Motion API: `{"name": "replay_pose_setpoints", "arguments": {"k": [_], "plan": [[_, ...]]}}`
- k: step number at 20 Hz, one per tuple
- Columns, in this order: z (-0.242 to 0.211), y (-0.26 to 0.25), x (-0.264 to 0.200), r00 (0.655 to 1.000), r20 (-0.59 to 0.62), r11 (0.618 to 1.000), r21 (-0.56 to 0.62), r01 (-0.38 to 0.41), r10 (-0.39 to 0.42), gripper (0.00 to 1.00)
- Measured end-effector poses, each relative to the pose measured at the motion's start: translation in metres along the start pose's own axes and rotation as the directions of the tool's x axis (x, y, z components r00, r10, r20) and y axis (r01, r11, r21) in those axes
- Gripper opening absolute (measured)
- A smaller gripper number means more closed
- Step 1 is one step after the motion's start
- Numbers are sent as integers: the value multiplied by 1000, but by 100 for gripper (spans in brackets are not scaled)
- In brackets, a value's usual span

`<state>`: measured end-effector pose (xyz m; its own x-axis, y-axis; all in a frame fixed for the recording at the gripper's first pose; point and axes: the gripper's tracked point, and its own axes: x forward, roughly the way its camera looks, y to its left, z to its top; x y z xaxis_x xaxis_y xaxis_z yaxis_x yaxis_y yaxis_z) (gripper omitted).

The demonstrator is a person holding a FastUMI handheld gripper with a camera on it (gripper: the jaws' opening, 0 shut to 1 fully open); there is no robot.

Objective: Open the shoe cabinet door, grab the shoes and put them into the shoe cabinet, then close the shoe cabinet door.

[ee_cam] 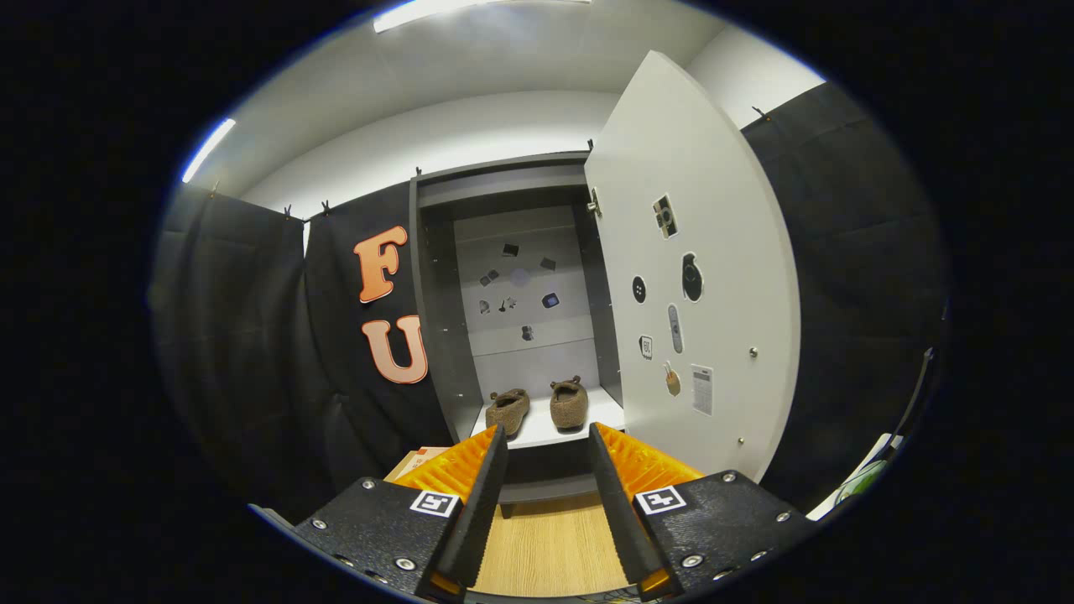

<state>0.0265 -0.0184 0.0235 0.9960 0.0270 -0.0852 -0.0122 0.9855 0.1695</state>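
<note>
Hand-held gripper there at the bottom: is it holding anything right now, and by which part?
Nothing. The hand-held gripper is open, with only air between its fingers; both slippers sit on the cabinet shelf beyond them.

I stand in what seems a staged recording booth: black cloth walls [243, 335] hung by clips surround a shoe cabinet [436, 277] under strip lights [419, 13].

Camera rides the hand-held gripper [547, 436], facing the nearby open shoe cabinet [520, 302].
</note>
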Motion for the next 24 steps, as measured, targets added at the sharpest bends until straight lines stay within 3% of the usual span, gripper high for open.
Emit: {"name": "replay_pose_setpoints", "arguments": {"k": [13,24], "plan": [[2,-97,-48,998,-23,998,27,55,-55,73],[7,-195,-46,996,-15,994,69,88,-87,84]]}}
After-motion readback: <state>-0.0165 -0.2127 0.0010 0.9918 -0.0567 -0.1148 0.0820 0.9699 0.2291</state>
